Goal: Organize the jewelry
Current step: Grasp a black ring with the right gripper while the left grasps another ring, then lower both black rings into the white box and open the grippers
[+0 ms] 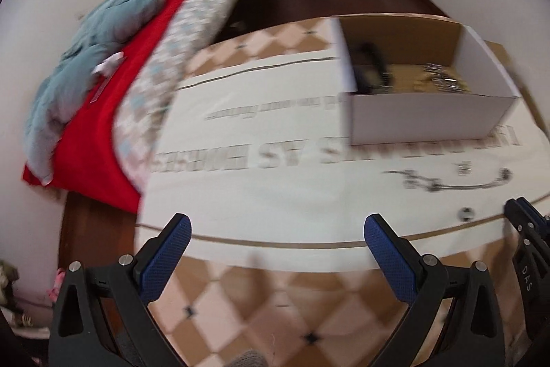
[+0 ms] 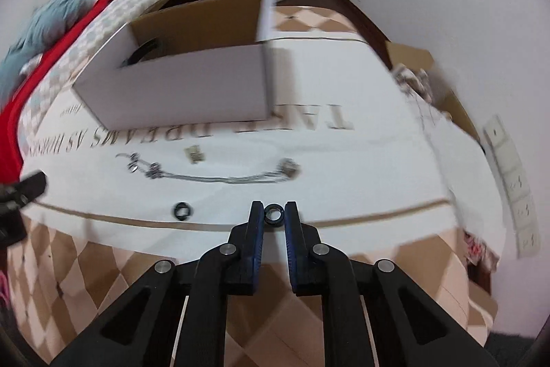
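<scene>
**Right jaws closed on a dark ring at the cloth's near edge**

Your right gripper (image 2: 274, 212) has its jaws pinched on a small dark metal ring (image 2: 274, 213), which sits between the tips at the near border of the white printed cloth (image 2: 361, 167) covering the bench. Just to its left on that cloth lies a second small dark ring (image 2: 182, 211), apart from the tips. Farther in, a silver chain with clustered charms (image 2: 220, 176) stretches across the cloth, and a small pale square piece (image 2: 195, 153) rests just beyond it. Behind these stands the white cardboard box with a brown inside (image 2: 178, 92); from the left wrist view you can see dark and silvery jewelry inside it, too blurred to sort out. Your left gripper (image 1: 276, 258) hangs over the near edge of the cloth with its jaws spread wide and nothing between them.
</scene>
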Demonstrator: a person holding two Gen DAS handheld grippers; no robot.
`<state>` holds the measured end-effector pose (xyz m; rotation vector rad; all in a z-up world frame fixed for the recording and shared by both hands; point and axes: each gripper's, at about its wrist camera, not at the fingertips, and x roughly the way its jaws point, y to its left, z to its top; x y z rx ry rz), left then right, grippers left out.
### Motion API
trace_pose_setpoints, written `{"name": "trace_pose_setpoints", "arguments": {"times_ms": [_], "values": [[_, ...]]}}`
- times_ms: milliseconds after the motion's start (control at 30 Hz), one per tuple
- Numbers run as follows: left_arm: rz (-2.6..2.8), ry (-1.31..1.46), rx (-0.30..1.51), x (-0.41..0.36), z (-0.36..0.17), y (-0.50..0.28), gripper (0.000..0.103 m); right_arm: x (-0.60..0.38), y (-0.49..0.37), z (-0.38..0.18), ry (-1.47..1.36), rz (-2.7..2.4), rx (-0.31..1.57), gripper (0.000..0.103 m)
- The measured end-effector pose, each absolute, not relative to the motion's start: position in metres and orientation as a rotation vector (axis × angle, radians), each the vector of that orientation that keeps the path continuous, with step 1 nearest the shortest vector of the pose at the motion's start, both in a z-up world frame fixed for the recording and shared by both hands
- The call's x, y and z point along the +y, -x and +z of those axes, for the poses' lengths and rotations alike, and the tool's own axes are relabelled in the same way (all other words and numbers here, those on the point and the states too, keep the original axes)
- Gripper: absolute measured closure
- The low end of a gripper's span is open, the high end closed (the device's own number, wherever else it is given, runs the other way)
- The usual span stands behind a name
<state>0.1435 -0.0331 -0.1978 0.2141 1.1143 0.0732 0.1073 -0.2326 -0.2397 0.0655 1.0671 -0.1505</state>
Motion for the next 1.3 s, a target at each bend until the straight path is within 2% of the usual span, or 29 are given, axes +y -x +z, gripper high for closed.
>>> {"name": "trace_pose_setpoints", "arguments": {"times_ms": [300, 467, 533, 733, 800, 1067, 1300], "values": [[-0.115, -0.237, 1.178, -0.120, -0.220, -0.145, 0.000, -0.284, -0.090, -0.222, -0.144, -0.255, 1.060, 0.090], [-0.151, -0.248, 1.195, -0.140, -0.230, -0.146, 0.001, -0.297, -0.091, -0.222, -0.165, -0.280, 1.063, 0.090], [-0.178, -0.239, 1.207, -0.146, -0.234, -0.147, 0.008, -0.303, -0.087, -0.222, -0.177, -0.287, 1.062, 0.090], [-0.251, -0.215, 1.214, -0.157, -0.236, -0.147, 0.054, -0.309, -0.083, -0.221, -0.201, -0.301, 1.055, 0.090], [-0.274, -0.210, 1.213, -0.161, -0.234, -0.146, 0.092, -0.311, -0.083, -0.220, -0.207, -0.304, 1.051, 0.090], [-0.290, -0.214, 1.176, -0.163, -0.220, -0.139, 0.093, -0.310, -0.081, -0.206, -0.227, -0.303, 1.018, 0.090], [-0.281, -0.155, 1.085, -0.137, -0.170, -0.150, 0.093, -0.299, -0.088, -0.173, -0.253, -0.245, 0.963, 0.090]]}}
